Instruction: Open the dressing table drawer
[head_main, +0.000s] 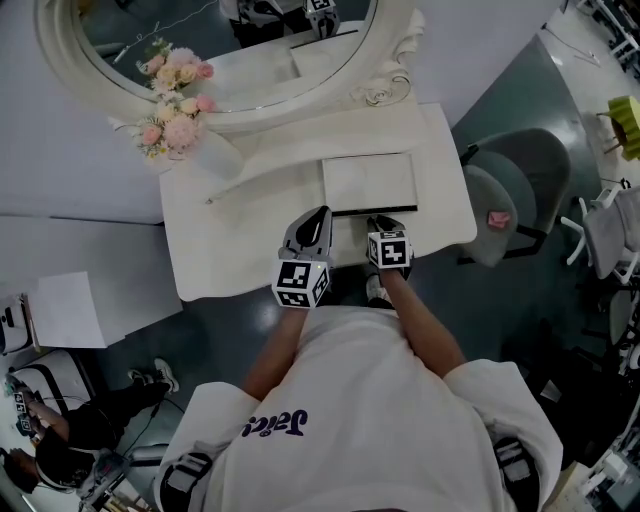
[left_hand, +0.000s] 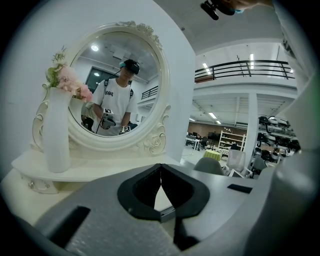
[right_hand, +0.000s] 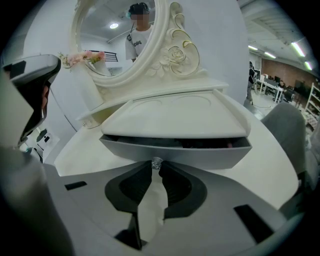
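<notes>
A small white drawer box (head_main: 368, 180) sits on the white dressing table (head_main: 230, 250), under the oval mirror. Its drawer (right_hand: 200, 152) stands slightly out, with a dark gap under the lid. My right gripper (right_hand: 156, 168) is shut on the small clear drawer knob (right_hand: 156, 162) at the middle of the drawer front; the same gripper (head_main: 385, 224) reaches the box's front edge in the head view. Just left of the box, my left gripper (head_main: 318, 218) hovers over the tabletop. In its own view the left gripper (left_hand: 160, 167) has its fingertips together and nothing between them.
A white vase of pink flowers (head_main: 205, 150) stands at the table's back left, beside the ornate mirror frame (head_main: 385, 92). A grey chair (head_main: 520, 190) is to the right of the table. A lower white surface (head_main: 80, 300) and a seated person (head_main: 70, 430) are at the left.
</notes>
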